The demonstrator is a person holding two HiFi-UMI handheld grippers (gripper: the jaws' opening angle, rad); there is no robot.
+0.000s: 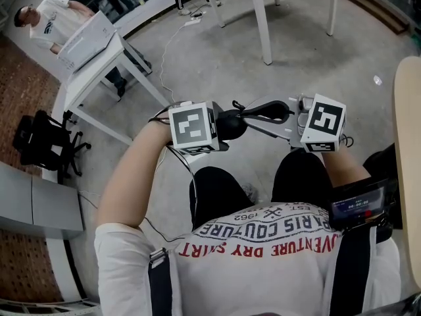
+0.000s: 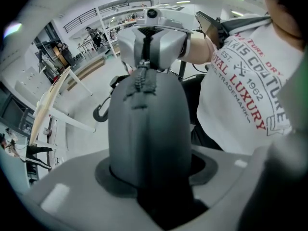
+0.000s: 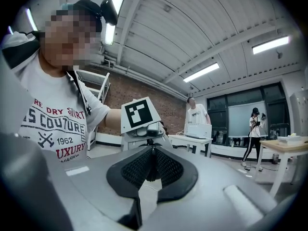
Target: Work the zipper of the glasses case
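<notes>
A dark grey glasses case (image 2: 147, 129) stands on end between the jaws of my left gripper (image 2: 154, 172), which is shut on its lower part. Its zipper (image 2: 143, 83) runs up the near face to the top. There my right gripper (image 2: 147, 61) pinches the zipper pull. In the right gripper view the ribbed pads (image 3: 132, 170) meet at their tips around a small dark piece, my right gripper (image 3: 152, 153) being shut on it. In the head view the case (image 1: 231, 124) hangs in front of my knees between the left gripper (image 1: 222, 128) and the right gripper (image 1: 253, 118). A black hook (image 2: 100, 112) dangles from the case.
A person sits at a white table (image 1: 92, 71) with a white box at the back left, near a black office chair (image 1: 46, 140). Another white table leg (image 1: 263, 28) stands ahead, with a cable (image 1: 172, 41) on the concrete floor. A wooden tabletop edge (image 1: 406, 143) lies at my right.
</notes>
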